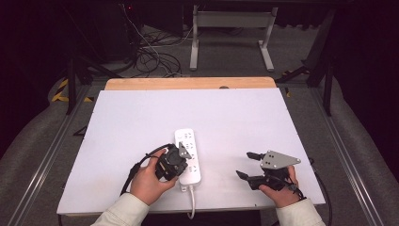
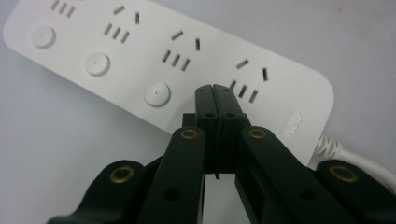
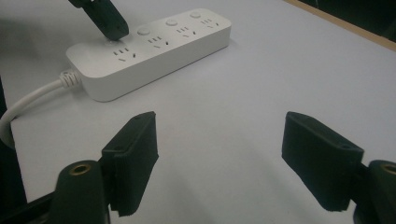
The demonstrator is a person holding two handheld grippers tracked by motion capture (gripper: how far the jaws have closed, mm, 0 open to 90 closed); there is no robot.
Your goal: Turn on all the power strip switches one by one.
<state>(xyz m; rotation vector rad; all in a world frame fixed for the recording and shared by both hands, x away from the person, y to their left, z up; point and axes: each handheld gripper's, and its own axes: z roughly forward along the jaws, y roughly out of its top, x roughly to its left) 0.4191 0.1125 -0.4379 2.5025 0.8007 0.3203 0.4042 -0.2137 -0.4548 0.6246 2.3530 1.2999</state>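
Lying flat near the front edge of the white surface [image 1: 141, 113], the white power strip [image 1: 188, 155] has four sets of plug holes and a round button beside each set. Its white cord [image 1: 191, 202] runs off the near end, toward the person. The left gripper [image 2: 214, 91] has its jaws shut tight together with nothing between them, and the closed tip comes down on top of the strip, in the gap between a round button [image 2: 157, 93] and the last set of holes by the cord end. From the right gripper view the dark tip looks to be touching the strip, or just above it; I cannot tell which. It looks like the job is to poke a switch on the strip with the closed tip. The reaching part seems done. The tip sits a little to the side of the button, so I think the push is not yet made. Over to the right, well apart from the strip, the right gripper [image 1: 248, 165] hangs low over the bare surface with its jaws wide open and holding nothing.
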